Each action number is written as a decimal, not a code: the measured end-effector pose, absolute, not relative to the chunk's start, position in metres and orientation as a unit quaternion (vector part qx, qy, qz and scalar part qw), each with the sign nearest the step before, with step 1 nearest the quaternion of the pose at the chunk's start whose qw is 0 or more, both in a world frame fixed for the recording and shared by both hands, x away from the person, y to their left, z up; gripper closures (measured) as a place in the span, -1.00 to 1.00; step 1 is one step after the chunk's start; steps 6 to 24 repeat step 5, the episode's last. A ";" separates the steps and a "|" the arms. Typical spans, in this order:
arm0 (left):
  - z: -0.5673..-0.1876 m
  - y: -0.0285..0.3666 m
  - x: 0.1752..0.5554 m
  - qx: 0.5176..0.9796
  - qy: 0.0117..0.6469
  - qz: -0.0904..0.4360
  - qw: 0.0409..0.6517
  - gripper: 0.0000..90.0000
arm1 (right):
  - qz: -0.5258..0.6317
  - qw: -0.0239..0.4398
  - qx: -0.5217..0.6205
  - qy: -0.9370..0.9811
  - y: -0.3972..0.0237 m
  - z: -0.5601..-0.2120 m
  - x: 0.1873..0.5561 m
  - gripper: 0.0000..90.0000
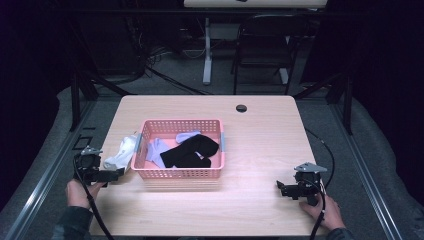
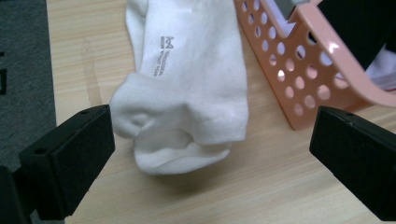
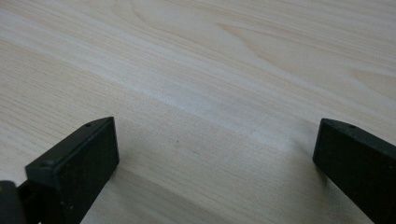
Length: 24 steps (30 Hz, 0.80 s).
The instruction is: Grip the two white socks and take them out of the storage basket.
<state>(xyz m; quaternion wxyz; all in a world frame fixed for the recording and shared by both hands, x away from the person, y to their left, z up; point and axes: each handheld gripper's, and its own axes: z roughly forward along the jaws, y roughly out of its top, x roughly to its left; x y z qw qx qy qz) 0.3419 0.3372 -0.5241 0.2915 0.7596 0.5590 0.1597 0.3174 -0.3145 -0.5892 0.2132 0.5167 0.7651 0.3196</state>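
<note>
A pink perforated basket [image 1: 182,173] sits mid-table with a black sock [image 1: 192,151] and pale lilac socks [image 1: 156,150] inside. Its corner [image 2: 308,84] appears in the left gripper view. A white sock [image 1: 122,152] lies flat on the table against the basket's left side; in the left gripper view it [image 2: 187,88] stretches away, its near end between the jaws. My left gripper [image 1: 114,174] [image 2: 212,154] stands open around that end, pads apart from the cloth. My right gripper [image 1: 281,188] [image 3: 215,163] is open at the right front over bare wood.
The wooden table [image 1: 260,145] has a dark cable hole [image 1: 241,108] at the back. Its left edge [image 2: 49,70] runs close to the white sock, with grey floor beyond. A chair [image 1: 265,45] and desk leg stand behind the table. Bare wood [image 3: 196,70] lies ahead of the right gripper.
</note>
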 end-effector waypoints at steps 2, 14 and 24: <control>-0.525 0.338 0.341 0.759 0.561 0.156 0.291 -1.00 | 0.319 0.213 0.517 0.765 -0.315 -0.589 0.317 -1.00; -0.526 0.341 0.342 0.761 0.561 0.153 0.288 -1.00 | 0.320 0.213 0.516 0.765 -0.315 -0.589 0.318 -1.00; -0.526 0.341 0.342 0.761 0.561 0.153 0.288 -1.00 | 0.320 0.213 0.516 0.765 -0.315 -0.589 0.318 -1.00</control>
